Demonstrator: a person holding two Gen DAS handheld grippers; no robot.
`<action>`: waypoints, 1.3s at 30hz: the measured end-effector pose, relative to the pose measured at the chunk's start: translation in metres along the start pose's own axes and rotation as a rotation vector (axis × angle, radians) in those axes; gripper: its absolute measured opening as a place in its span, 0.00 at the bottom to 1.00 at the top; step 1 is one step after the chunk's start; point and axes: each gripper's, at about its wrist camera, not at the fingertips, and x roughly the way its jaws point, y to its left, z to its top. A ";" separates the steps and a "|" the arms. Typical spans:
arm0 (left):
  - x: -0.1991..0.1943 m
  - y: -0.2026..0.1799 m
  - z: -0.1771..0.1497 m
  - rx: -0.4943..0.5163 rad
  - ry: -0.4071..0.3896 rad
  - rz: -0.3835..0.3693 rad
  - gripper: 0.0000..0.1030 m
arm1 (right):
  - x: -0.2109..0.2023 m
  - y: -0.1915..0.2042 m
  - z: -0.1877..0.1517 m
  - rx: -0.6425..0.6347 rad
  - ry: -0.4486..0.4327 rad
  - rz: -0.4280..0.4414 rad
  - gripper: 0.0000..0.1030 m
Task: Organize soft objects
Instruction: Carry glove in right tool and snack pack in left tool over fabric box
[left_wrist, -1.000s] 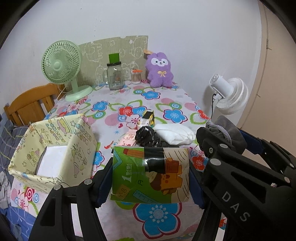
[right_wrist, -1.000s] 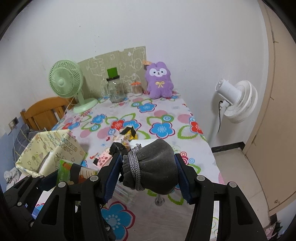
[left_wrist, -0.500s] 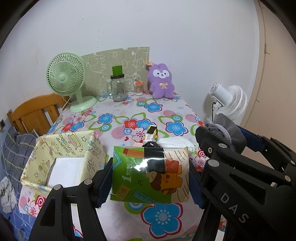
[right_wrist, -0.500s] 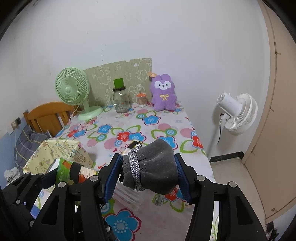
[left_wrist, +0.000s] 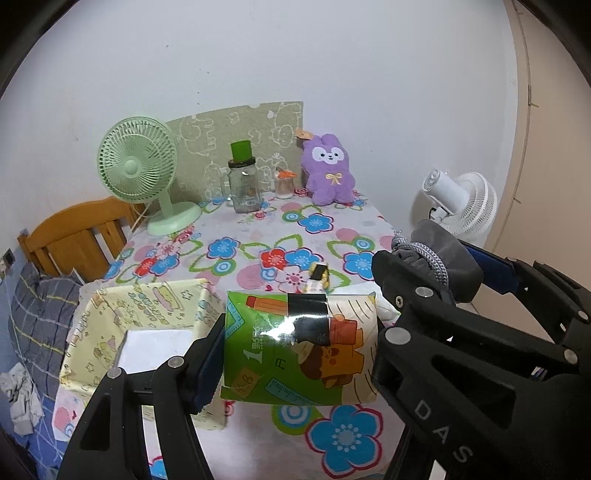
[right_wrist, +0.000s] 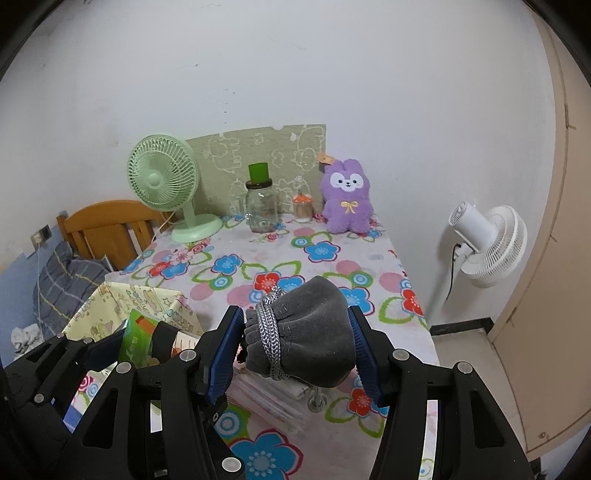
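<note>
Soft, even indoor light fills both views, with faint shadows only. A white glare streak sits on the glossy green packet (left_wrist: 301, 347). Strong fisheye bending curves the wall (right_wrist: 295, 74) and darkens the corners. Focus is sharp throughout.

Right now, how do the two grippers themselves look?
Both the left gripper and the right gripper are matte black plastic with cut-out openings, silver screws and blue pads inside the fingers. White letters "DAS" mark the right one. No cables or sleeves show.
</note>
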 end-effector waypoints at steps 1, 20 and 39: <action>0.000 0.003 0.000 0.001 0.003 0.001 0.71 | 0.001 0.003 0.000 -0.003 0.001 -0.001 0.59; 0.018 0.068 -0.002 -0.030 0.015 0.054 0.71 | 0.039 0.066 0.008 -0.071 0.050 0.101 0.58; 0.047 0.138 -0.005 -0.079 0.068 0.134 0.71 | 0.093 0.132 0.014 -0.107 0.083 0.215 0.58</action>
